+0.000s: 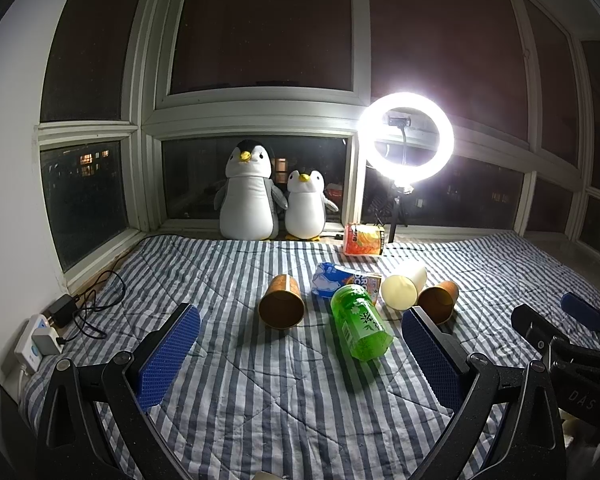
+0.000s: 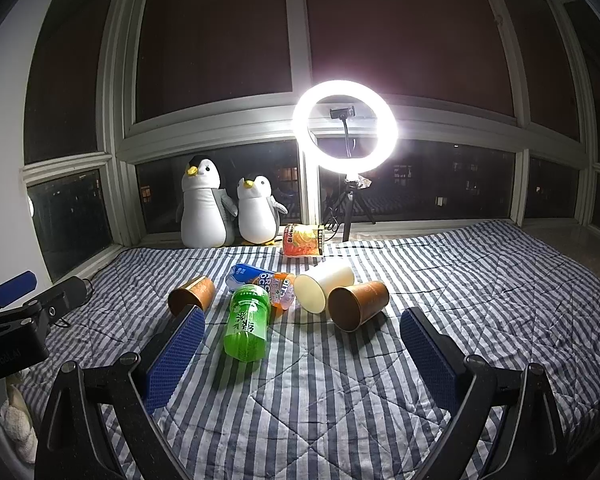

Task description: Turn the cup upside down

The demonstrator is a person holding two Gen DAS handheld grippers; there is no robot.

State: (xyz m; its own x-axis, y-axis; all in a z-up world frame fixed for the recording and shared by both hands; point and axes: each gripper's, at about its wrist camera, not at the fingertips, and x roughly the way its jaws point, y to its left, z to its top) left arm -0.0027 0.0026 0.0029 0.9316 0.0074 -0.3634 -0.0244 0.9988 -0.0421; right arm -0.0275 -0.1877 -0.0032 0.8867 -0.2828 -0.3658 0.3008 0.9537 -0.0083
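Three paper cups lie on their sides on the striped blanket (image 1: 260, 400), mouths toward me: a brown cup on the left (image 1: 281, 307) (image 2: 191, 295), a white cup (image 1: 403, 287) (image 2: 323, 285) and a brown cup on the right (image 1: 438, 302) (image 2: 358, 305). My left gripper (image 1: 304, 326) is open, hovering short of the left brown cup and the green bottle, nothing between its blue pads. My right gripper (image 2: 302, 326) is open too, a little short of the white and right brown cups. In the left wrist view the right gripper's (image 1: 548, 316) side shows at the right edge.
A green bottle (image 1: 360, 322) (image 2: 247, 322) lies on its side between the cups, a blue and orange drink bottle (image 1: 342, 280) (image 2: 262, 280) behind it. An orange pack (image 2: 303, 240), two plush penguins (image 1: 248, 196) and a lit ring light (image 2: 345, 126) stand by the window. A charger and cable (image 1: 66, 312) lie at left.
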